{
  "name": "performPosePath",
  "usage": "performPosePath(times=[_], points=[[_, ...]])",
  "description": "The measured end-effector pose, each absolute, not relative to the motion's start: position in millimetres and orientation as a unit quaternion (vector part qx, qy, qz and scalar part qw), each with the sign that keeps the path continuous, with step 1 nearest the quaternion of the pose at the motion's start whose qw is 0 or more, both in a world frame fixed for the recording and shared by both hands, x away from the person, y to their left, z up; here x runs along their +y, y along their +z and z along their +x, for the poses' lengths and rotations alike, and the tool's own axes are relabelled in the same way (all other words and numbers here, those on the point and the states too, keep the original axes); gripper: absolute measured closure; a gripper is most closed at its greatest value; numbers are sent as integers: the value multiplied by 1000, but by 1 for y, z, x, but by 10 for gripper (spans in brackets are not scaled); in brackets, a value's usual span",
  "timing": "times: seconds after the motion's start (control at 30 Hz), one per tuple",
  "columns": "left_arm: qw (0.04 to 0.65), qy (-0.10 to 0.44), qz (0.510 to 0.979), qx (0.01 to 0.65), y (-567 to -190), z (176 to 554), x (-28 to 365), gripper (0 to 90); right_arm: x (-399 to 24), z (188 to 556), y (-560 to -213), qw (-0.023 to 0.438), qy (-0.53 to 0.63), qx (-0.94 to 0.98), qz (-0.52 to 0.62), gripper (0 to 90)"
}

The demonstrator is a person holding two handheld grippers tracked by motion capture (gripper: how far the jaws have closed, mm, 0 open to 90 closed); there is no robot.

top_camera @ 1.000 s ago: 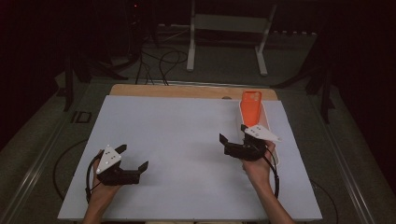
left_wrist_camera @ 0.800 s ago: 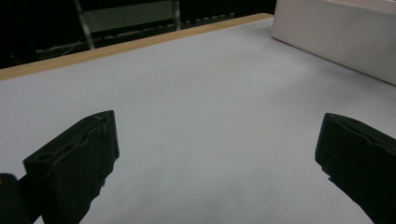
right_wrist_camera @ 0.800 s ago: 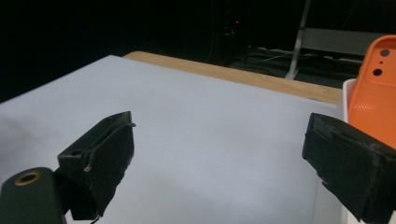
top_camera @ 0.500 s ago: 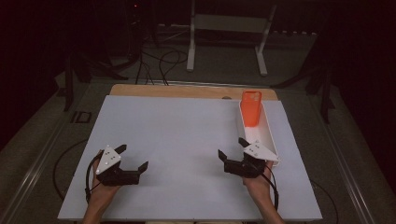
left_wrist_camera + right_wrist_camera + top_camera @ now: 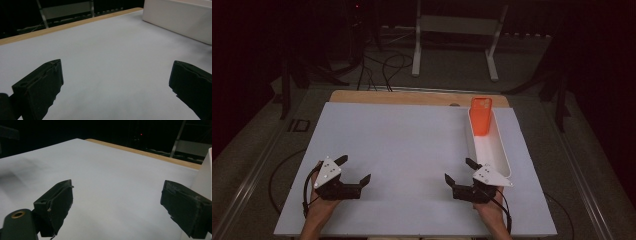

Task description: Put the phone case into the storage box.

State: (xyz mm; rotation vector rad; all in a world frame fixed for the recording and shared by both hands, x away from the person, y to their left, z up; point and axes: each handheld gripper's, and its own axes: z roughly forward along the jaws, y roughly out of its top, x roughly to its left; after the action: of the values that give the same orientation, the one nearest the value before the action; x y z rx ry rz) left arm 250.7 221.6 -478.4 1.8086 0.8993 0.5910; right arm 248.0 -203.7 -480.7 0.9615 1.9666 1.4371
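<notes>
An orange phone case (image 5: pixel 481 116) leans in the far end of a long white tray (image 5: pixel 498 150) at the right of the white table sheet (image 5: pixel 412 150). My right gripper (image 5: pixel 460 170) rests near the table's front, just short of the tray's near end, open and holding nothing; its own view shows both jaws spread (image 5: pixel 120 205) over bare sheet, with the tray wall (image 5: pixel 205 175) at the right edge. My left gripper (image 5: pixel 353 168) sits at the front left, open and empty; its view (image 5: pixel 115 85) shows the tray (image 5: pixel 180 20) far off.
A wooden strip (image 5: pixel 412 97) borders the far edge of the table. Beyond it stand a white metal frame (image 5: pixel 457 45) and cables (image 5: pixel 382 65) on the dark floor. A cable loop (image 5: pixel 279 175) lies left of the table.
My right gripper has drawn back from the tray toward the table's front edge. The orange case now stands uncovered in the tray. The left gripper has not moved.
</notes>
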Motion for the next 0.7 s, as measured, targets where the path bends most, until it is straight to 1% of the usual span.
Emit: performPosePath(times=[0.7], points=[[490,247,751,368,-481,246,227,1,-222,231,-492,248,541,733,330,104]])
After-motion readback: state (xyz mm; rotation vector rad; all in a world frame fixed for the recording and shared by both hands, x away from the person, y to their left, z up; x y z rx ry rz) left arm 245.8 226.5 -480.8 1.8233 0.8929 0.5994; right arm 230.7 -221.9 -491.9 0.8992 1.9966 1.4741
